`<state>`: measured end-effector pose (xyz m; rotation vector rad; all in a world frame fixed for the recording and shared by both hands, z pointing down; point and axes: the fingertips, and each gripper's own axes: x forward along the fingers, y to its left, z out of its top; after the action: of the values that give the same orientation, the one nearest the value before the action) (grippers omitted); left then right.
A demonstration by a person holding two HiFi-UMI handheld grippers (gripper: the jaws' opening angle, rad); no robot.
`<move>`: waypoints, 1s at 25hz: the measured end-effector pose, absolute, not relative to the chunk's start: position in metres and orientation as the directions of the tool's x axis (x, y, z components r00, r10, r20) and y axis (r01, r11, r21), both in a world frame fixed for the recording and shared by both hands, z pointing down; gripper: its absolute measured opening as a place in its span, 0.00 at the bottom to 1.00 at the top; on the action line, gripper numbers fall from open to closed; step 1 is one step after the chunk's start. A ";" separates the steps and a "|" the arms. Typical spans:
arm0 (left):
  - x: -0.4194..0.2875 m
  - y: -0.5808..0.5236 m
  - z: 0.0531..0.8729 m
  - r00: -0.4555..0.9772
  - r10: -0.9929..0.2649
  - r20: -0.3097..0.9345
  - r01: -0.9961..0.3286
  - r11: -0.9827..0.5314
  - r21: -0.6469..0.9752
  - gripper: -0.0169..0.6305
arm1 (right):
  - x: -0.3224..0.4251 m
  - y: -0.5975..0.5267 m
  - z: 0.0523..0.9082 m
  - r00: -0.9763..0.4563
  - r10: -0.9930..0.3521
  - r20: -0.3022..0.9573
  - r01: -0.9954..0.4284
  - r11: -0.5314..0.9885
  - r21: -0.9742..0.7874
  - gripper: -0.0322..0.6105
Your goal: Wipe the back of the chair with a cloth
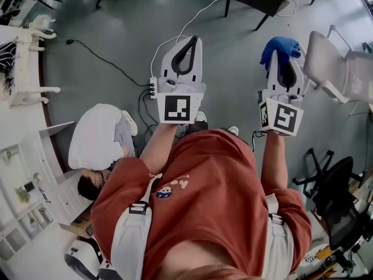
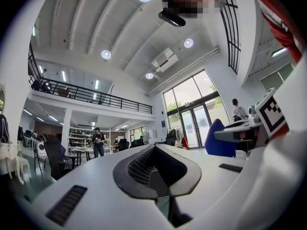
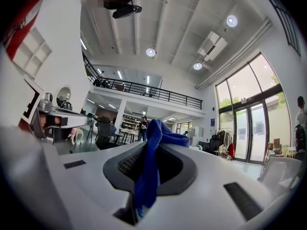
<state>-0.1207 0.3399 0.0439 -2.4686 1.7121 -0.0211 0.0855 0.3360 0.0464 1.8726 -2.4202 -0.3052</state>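
Since both grippers are held out front at about the same height, well apart from any furniture, I'd guess the wiping hasn't started (looks more like carrying). The pale chair [image 1: 326, 60] stands off to the right, near the right gripper [image 1: 283, 63] but not touching it. That gripper is pinching the blue cloth [image 1: 280, 46], which is bunched over its tips, handy for pressing onto a backrest. The left gripper [image 1: 185, 48] has its jaws pressed together on nothing, probably just spare. Only the head view shows where the chair stands. The right gripper view shows the cloth running down between the jaws, which you can't see from above.
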 end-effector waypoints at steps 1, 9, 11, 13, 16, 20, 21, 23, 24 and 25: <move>-0.128 0.339 0.045 0.354 -0.933 -0.066 -0.931 -0.345 -0.116 0.05 | 0.078 0.335 0.047 -0.253 -0.965 -0.065 -0.952 0.237 0.194 0.14; -0.165 0.324 0.062 0.387 -0.920 -0.054 -0.919 -0.381 -0.100 0.05 | 0.042 0.326 0.070 -0.207 -0.978 -0.016 -0.965 0.202 0.168 0.14; -0.171 0.319 0.064 0.394 -0.918 -0.051 -0.917 -0.388 -0.095 0.05 | 0.036 0.322 0.073 -0.199 -0.980 -0.008 -0.967 0.195 0.165 0.14; -0.173 0.308 0.066 0.399 -0.916 -0.043 -0.914 -0.393 -0.095 0.05 | 0.034 0.313 0.075 -0.192 -0.981 -0.003 -0.968 0.188 0.165 0.14; -0.171 0.291 0.072 0.406 -0.913 -0.034 -0.911 -0.401 -0.097 0.05 | 0.039 0.299 0.081 -0.176 -0.984 0.001 -0.973 0.174 0.154 0.14; -0.160 0.262 0.080 0.423 -0.906 -0.024 -0.902 -0.419 -0.108 0.05 | 0.051 0.271 0.094 -0.155 -0.988 0.004 -0.981 0.155 0.120 0.14; -0.157 0.253 0.082 0.428 -0.904 -0.022 -0.900 -0.423 -0.105 0.05 | 0.054 0.262 0.097 -0.152 -0.988 0.006 -0.982 0.152 0.114 0.14; -0.149 0.236 0.085 0.437 -0.899 -0.017 -0.896 -0.434 -0.099 0.05 | 0.059 0.245 0.101 -0.145 -0.989 0.011 -0.983 0.146 0.108 0.14; -0.145 0.227 0.086 0.442 -0.897 -0.015 -0.893 -0.438 -0.099 0.05 | 0.061 0.236 0.103 -0.141 -0.990 0.014 -0.984 0.142 0.106 0.14; -0.141 0.217 0.086 0.446 -0.895 -0.014 -0.891 -0.443 -0.101 0.05 | 0.064 0.227 0.105 -0.138 -0.990 0.018 -0.985 0.139 0.104 0.14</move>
<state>-0.1414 0.2171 0.0857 -2.5909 1.6044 -0.0640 0.0636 0.2274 0.1049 2.0073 -2.3076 -0.1021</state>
